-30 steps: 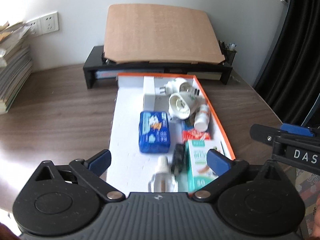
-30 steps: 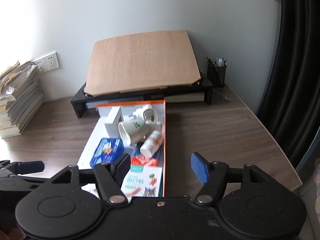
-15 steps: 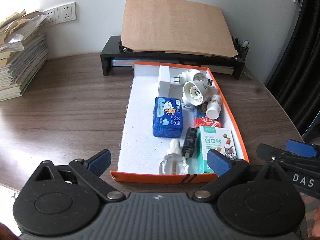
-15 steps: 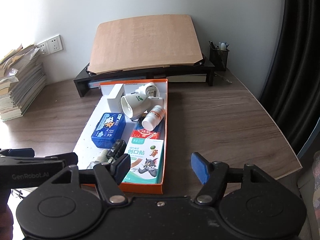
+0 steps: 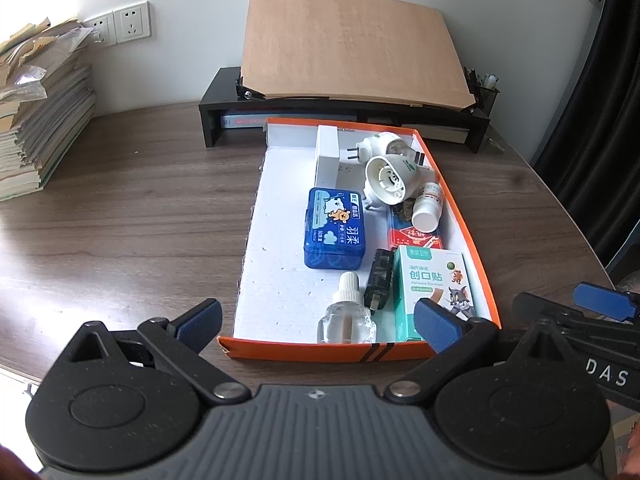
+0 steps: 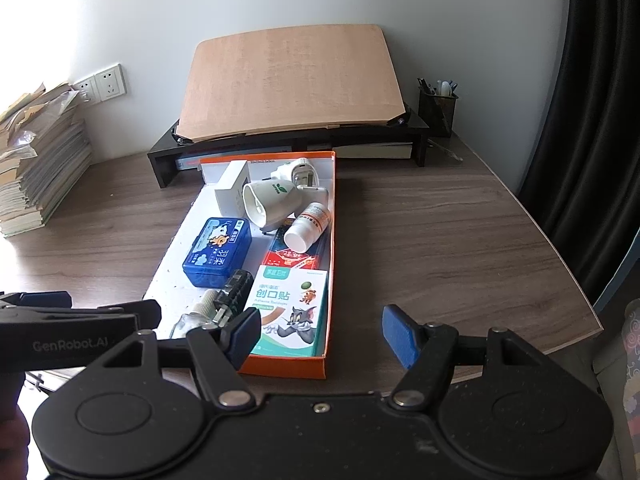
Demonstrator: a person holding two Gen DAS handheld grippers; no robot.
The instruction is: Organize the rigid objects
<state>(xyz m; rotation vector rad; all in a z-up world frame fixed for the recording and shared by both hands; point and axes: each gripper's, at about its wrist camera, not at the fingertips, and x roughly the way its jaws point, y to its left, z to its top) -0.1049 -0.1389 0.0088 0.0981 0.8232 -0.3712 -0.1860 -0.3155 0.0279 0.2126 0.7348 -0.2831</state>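
Orange-walled and white inside, the shallow cardboard tray (image 5: 456,208) now shows whole on the dark wood-grain desk (image 5: 140,208), where a second ago the left wrist view cut off its near end; both grippers have drawn back toward the desk's near edge. The left gripper (image 5: 316,320) hangs just short of the tray's front wall with its blue-padded fingers spread wide and nothing between them, and the right gripper (image 6: 320,334) is likewise wide and empty, straddling the tray's near right corner. Its left finger covers part of the clear glass bottle with a white cap (image 5: 347,312), so that bottle is hard to read in the right view. Inside the tray lie a blue rectangular tin (image 5: 335,233), a black plug adapter (image 5: 378,276), a green-and-white bandage box with a cartoon cat (image 5: 434,284), a red flat packet (image 5: 414,234) under a small white pill bottle (image 5: 427,210), two white plug-in devices (image 5: 390,178) and an upright white box (image 5: 327,156). Printing on the packet is too small to make out.
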